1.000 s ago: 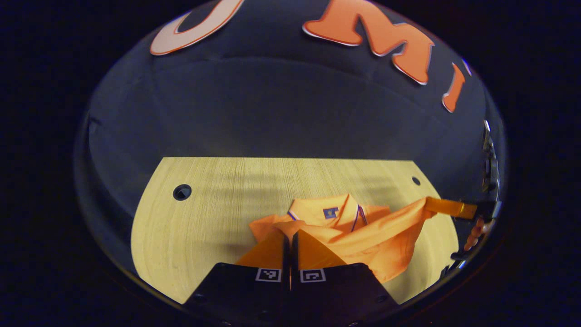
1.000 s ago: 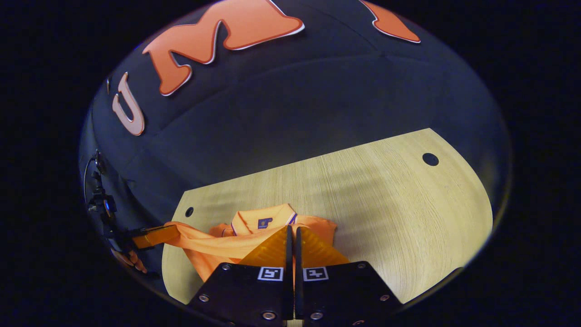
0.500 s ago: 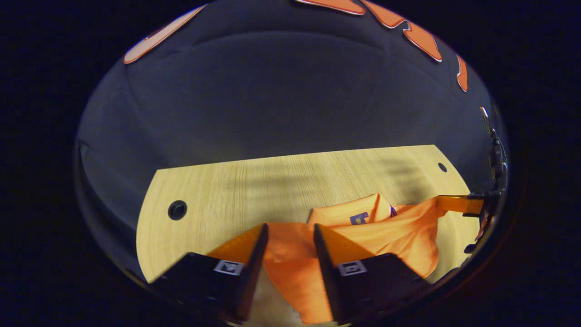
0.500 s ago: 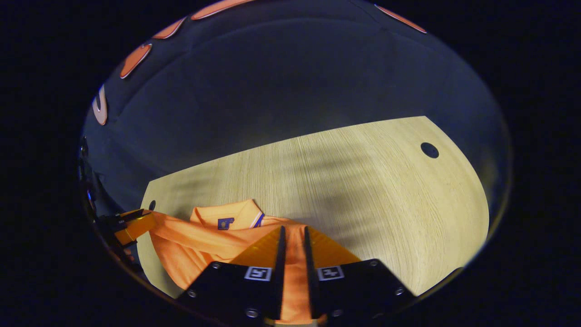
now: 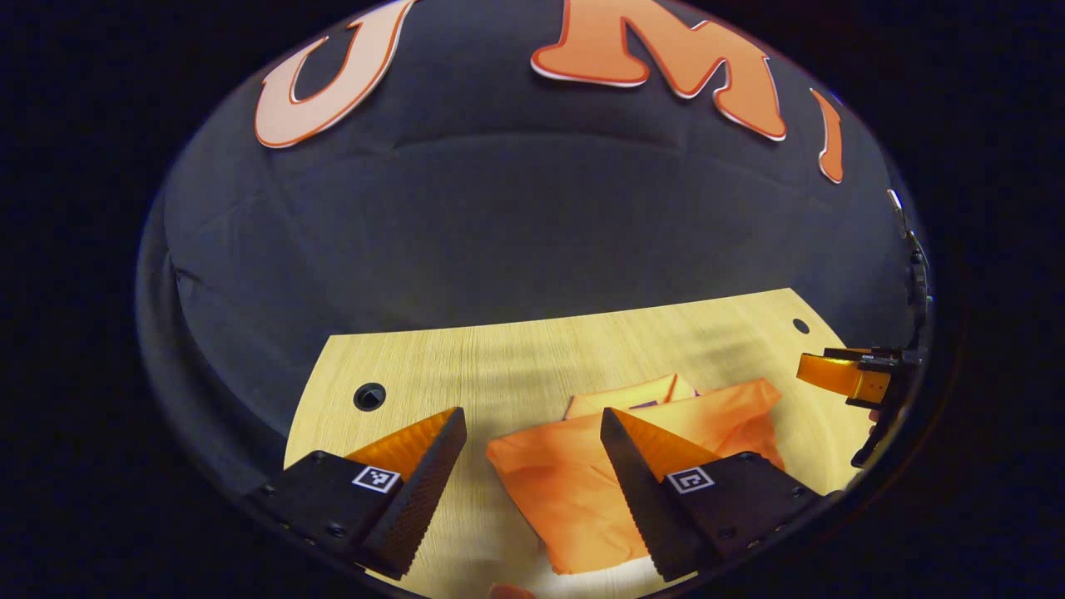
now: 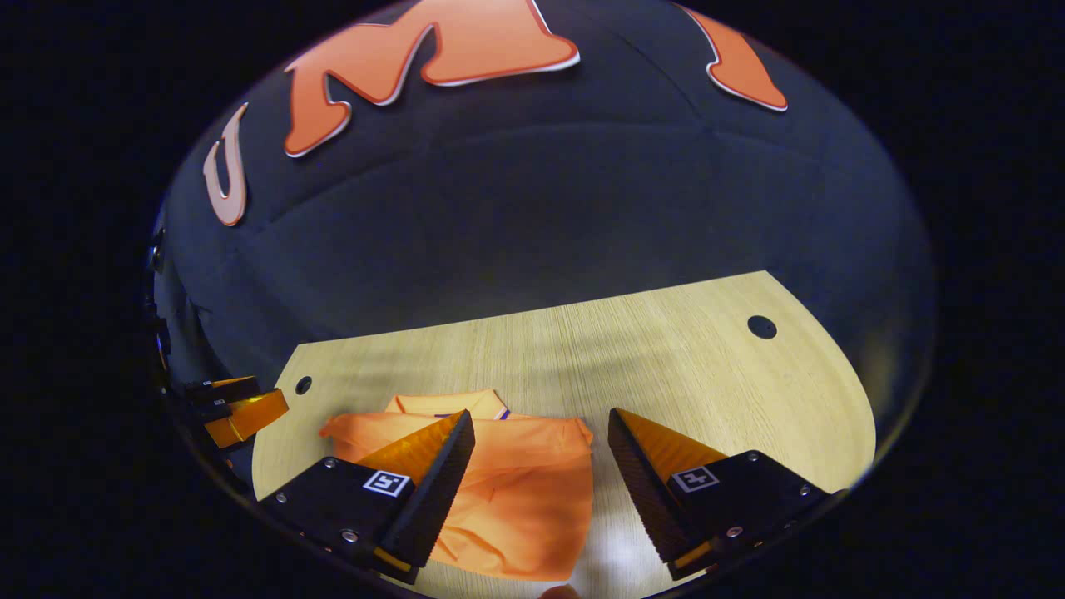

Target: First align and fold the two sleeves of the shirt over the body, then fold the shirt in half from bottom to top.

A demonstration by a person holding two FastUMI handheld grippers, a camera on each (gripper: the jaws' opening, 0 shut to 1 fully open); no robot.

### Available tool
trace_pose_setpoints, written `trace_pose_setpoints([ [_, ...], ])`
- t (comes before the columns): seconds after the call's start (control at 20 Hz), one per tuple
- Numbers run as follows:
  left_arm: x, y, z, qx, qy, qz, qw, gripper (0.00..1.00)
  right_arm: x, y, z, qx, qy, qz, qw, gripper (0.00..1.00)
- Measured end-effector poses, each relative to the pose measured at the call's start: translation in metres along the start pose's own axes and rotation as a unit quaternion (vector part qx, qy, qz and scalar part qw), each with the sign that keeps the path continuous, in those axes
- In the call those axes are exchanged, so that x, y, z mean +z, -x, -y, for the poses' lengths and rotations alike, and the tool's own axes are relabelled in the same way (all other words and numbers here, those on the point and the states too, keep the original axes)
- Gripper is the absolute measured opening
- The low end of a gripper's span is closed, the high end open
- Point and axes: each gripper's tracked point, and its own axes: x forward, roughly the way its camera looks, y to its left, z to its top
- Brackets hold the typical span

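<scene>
At the six o'clock edge of the left gripper view, the left tool stands released, its two fingers spread wide and grasping nothing, hovering above the folded orange polo shirt that lies between them on the pale wood-grain tabletop. Toward three o'clock in that view the right tool hangs off the tabletop's edge, apart from the cloth. From the right gripper view its own fingers are likewise spread and empty, the shirt showing through the gap and reaching under the finger at seven o'clock, while the left tool sits out at nine o'clock.

The shirt rests near the tabletop's front edge, its collar peeking out at twelve o'clock beyond the top layer, so the bottom-to-top fold looks done, and the task seems nearly finished.

The risks now are small but real. The top layer lies loose and slightly skewed, so it may spring or slide open with nothing pressing it. A low sweep of either tool on the way out could snag an edge and drag the fold apart. The bundle also sits close to the front edge, where a nudge could pull it off.
</scene>
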Motion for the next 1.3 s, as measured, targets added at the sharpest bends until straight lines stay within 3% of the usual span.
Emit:
trace_pose_setpoints([
  [0.55, 0.026, 0.162, 0.066, -0.009, -0.007, 0.139, 0.990, 0.99, 0.008, 0.151, -0.004, 0.017, 0.045, 0.114, 0.992, 0.98],
  [0.9, 0.015, 0.241, 0.097, -0.004, 0.000, 0.203, 0.979, 0.99, 0.008, 0.239, 0.010, 0.015, 0.070, 0.187, 0.980, 0.98],
  [1.3, -0.007, 0.299, 0.115, 0.009, 0.006, 0.232, 0.973, 0.99, -0.012, 0.291, 0.002, 0.031, 0.099, 0.223, 0.969, 0.98],
])
